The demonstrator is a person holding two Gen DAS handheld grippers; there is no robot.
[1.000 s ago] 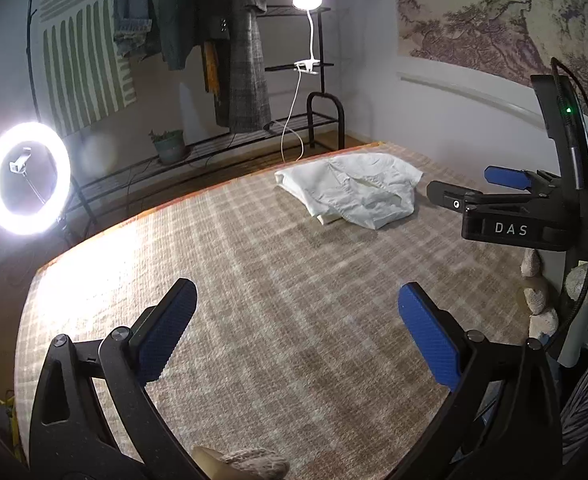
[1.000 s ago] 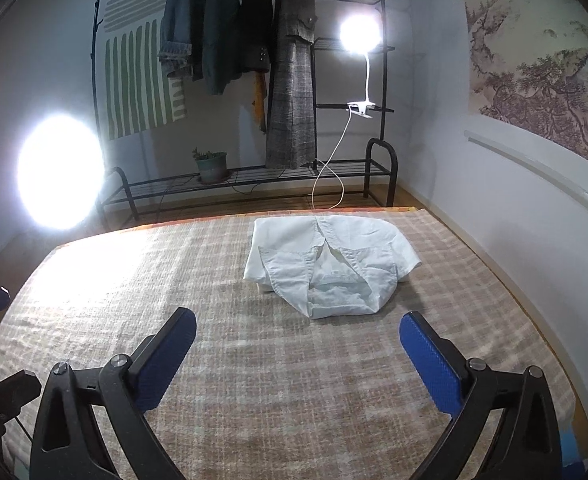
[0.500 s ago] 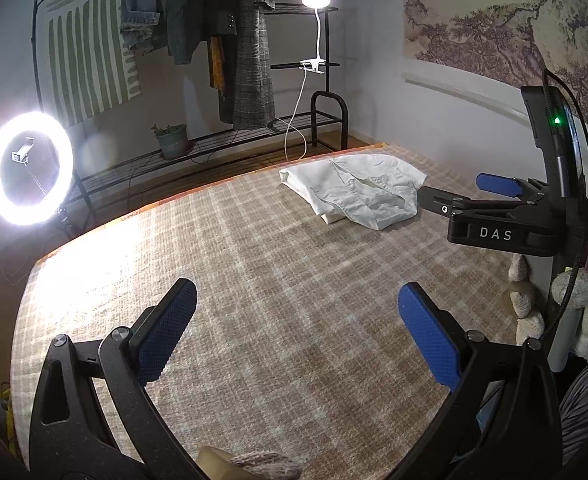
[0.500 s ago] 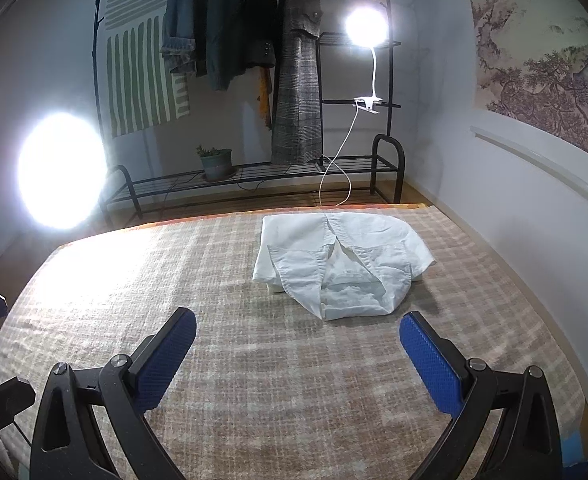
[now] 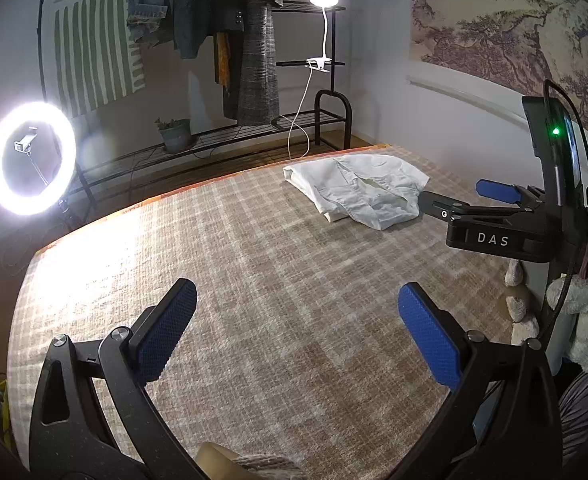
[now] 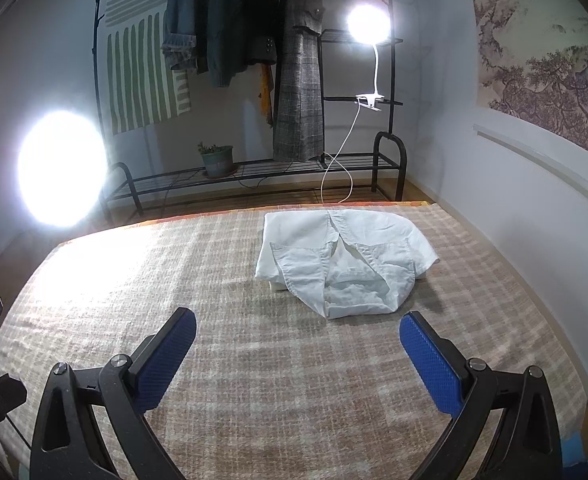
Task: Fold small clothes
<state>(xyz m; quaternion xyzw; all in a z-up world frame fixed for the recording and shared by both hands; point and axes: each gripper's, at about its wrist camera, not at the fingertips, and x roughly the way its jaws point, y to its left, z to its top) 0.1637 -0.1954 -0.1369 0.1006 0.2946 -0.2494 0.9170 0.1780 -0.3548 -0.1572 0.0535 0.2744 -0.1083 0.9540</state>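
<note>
Both grippers have eased forward over the last second: the white shirt (image 6: 344, 262) now sits lower and larger in the right wrist view, closer to the blue pads, and in the left wrist view the right gripper (image 5: 460, 202) has slid down toward the shirt's near edge.

Left gripper (image 5: 296, 326) hangs above bare blanket, its fingers spread wide with nothing between them; the pads (image 5: 166, 330) are blue with a fine diamond-grid texture, mounted on black plastic arms with silver pivot screws. Right gripper (image 6: 296, 344) is likewise wide apart and empty, poised just short of the shirt. From the left wrist view its black body carries the letters "DAS" and a green light glows on the upright unit behind it.

Crumpled and loosely bunched, the shirt is a small woven cotton-like garment with its collar and placket showing. It lies on the far right part of the bed, near the far edge, well apart from the left gripper. Beneath it the blanket (image 6: 254, 360) is a nubby beige-and-tan plaid weave.

Beyond the bed stand a black metal garment rack (image 6: 314, 168) with hanging jackets and a checked coat, a small grey pot (image 6: 218, 162) holding a green plant on its lower shelf, a glowing ring light (image 5: 30, 158) and a clip lamp (image 6: 368, 24).
</note>
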